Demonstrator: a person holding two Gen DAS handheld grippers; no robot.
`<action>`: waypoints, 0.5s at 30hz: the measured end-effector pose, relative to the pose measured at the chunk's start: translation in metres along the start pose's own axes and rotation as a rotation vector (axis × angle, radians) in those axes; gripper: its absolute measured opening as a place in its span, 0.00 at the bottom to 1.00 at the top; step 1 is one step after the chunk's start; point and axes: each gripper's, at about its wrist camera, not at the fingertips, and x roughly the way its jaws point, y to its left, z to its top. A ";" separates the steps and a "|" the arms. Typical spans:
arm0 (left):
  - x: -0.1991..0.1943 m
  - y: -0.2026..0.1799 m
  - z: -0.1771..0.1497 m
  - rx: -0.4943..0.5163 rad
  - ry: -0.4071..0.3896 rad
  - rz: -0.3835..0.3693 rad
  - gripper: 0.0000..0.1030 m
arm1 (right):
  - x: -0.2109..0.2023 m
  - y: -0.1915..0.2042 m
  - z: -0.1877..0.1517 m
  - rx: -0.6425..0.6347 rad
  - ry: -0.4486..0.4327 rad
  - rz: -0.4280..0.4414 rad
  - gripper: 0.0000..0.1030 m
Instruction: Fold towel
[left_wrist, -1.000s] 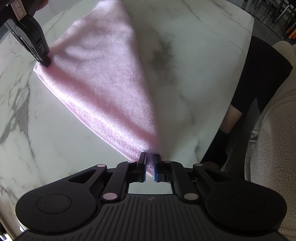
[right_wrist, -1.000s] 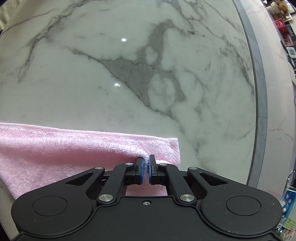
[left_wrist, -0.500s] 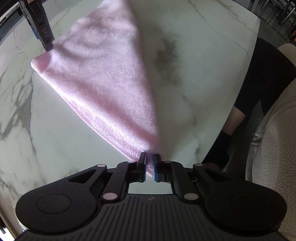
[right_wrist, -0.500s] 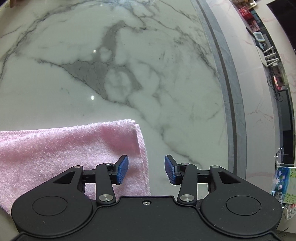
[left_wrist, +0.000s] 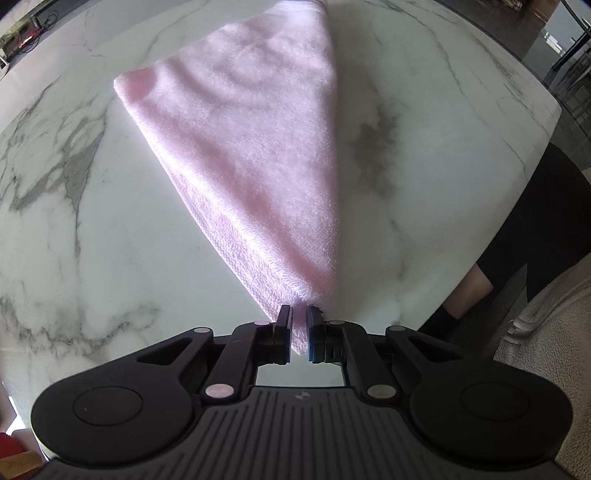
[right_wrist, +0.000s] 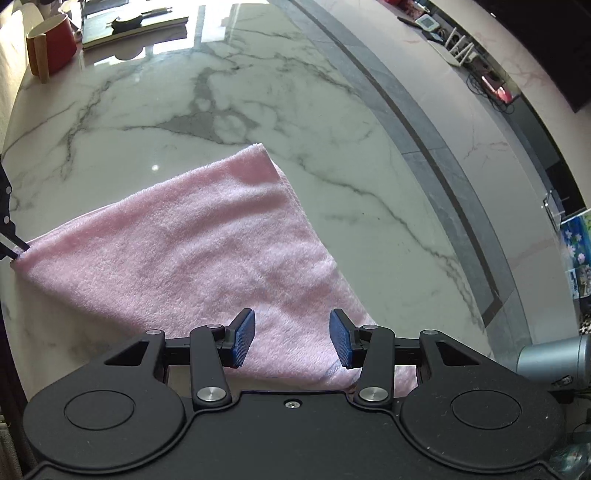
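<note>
red mug (right_wrist: 51, 44) stands well apart from pink towel (right_wrist: 192, 251).

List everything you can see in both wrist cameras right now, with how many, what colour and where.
towel: one, pink, folded, flat on the table
table: one, white marble with grey veins, under the towel
mug: one, red with a light handle, far left corner of the table
tray: one, dark, far end of the table with small things on it, too small to tell
metal cylinder: one, grey, right edge of the right view
left gripper: one, black, blue pads, shut on a towel corner
right gripper: one, black, blue pads, open above the towel
</note>
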 end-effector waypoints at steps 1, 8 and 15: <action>-0.007 0.003 -0.001 -0.031 -0.026 0.006 0.12 | -0.008 0.001 -0.012 0.036 -0.014 0.006 0.44; -0.053 0.018 -0.002 -0.303 -0.273 0.069 0.43 | -0.048 0.021 -0.087 0.324 -0.140 0.051 0.64; -0.048 -0.010 0.004 -0.370 -0.386 0.152 0.69 | -0.046 0.060 -0.130 0.561 -0.217 -0.003 0.94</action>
